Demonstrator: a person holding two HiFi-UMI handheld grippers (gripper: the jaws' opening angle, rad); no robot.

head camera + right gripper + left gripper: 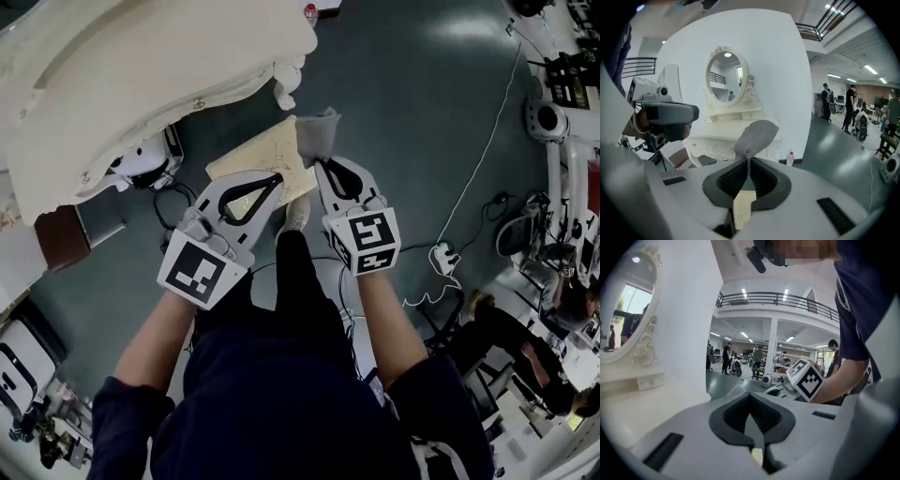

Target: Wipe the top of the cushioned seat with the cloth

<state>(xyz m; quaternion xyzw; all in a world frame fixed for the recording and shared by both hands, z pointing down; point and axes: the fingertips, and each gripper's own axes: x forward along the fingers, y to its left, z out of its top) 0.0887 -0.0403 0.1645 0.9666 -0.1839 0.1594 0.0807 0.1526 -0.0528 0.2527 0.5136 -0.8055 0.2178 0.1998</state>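
two grippers are held side by side over one cushioned seat (261, 156), a cream, patterned square standing on the dark floor (422, 141) just in front of one white dressing table (141, 66). the right gripper (319, 162) is clenched on one grey cloth (317, 131); in the right gripper view the cloth (755, 135) is pinched at its narrow lower end between the two dark pads (732, 177) and fans out above the tips. from the head view the cloth hangs above the seat's far right corner, and whether it touches the cushion cannot be told. the left gripper (278, 179) has its two jaws pressed together with nothing between them, and it is poised over the seat's near edge, just beside the right gripper (802, 379). a cream sliver of the seat (742, 204) shows through the gap below the right gripper's pads. the dressing table carries one oval mirror (726, 77) in a carved white frame, and one small bottle with a red cap (790, 158) stands on the floor by the wall beside it. several people stand far off in the hall behind.
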